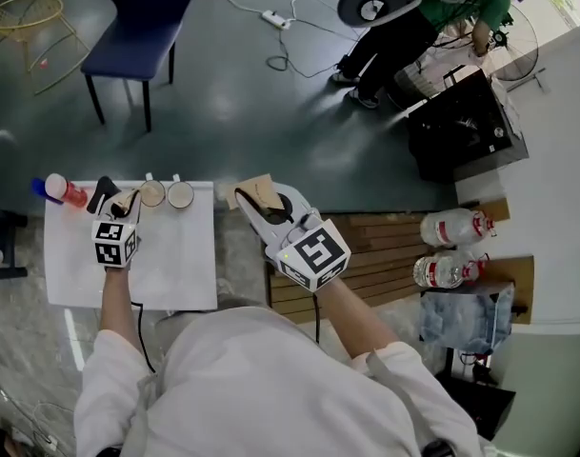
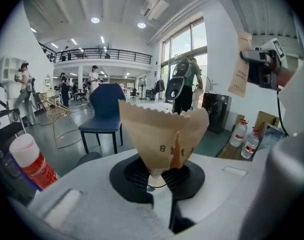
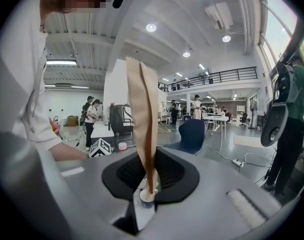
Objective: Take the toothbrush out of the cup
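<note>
No toothbrush shows in any view. My left gripper (image 1: 128,204) (image 2: 159,176) is shut on the tip of a brown paper filter cone (image 2: 161,134), which stands open above the jaws. My right gripper (image 1: 257,204) (image 3: 148,189) is shut on a second brown paper filter (image 1: 254,189) (image 3: 142,114), which is flat and seen edge-on. It hangs just right of the white table (image 1: 175,265). Two small cups (image 1: 152,194) (image 1: 180,195) stand at the table's far edge, beside the left gripper. A cup rim (image 3: 145,196) shows below the right jaws.
A red bottle with a white cap (image 1: 59,189) (image 2: 32,161) lies at the table's far left corner. A blue chair (image 1: 142,17) stands beyond the table. Water bottles (image 1: 451,228) sit on wooden boards at the right. A person (image 1: 413,27) stands at the far right.
</note>
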The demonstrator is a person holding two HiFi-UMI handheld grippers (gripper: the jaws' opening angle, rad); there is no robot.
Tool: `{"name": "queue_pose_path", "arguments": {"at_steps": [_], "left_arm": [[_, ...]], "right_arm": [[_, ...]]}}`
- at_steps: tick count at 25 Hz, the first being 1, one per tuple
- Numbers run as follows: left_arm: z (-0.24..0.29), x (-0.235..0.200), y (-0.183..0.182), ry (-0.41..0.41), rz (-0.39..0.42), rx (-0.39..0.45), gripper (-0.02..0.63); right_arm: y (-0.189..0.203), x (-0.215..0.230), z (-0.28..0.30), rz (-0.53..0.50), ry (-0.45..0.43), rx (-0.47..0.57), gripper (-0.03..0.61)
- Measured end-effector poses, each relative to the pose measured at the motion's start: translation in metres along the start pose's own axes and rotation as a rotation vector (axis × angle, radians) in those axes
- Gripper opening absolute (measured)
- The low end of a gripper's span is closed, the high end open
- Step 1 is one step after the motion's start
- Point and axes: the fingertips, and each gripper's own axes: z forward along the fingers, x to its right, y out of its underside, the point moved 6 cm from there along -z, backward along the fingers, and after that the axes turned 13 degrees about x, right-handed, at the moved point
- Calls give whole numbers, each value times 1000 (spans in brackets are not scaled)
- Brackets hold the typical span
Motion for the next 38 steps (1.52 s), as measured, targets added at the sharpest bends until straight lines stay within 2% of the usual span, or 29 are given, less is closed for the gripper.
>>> {"name": "queue_pose_path", "arguments": {"at_steps": [15, 38], "left_arm": [[-46, 11, -53, 42, 22, 79, 29], [-128, 41, -129, 89, 92, 145, 32]], "right_arm": [[-3, -19, 16, -1, -62, 25, 43], [-2, -51, 36, -13, -141, 39, 43]]}}
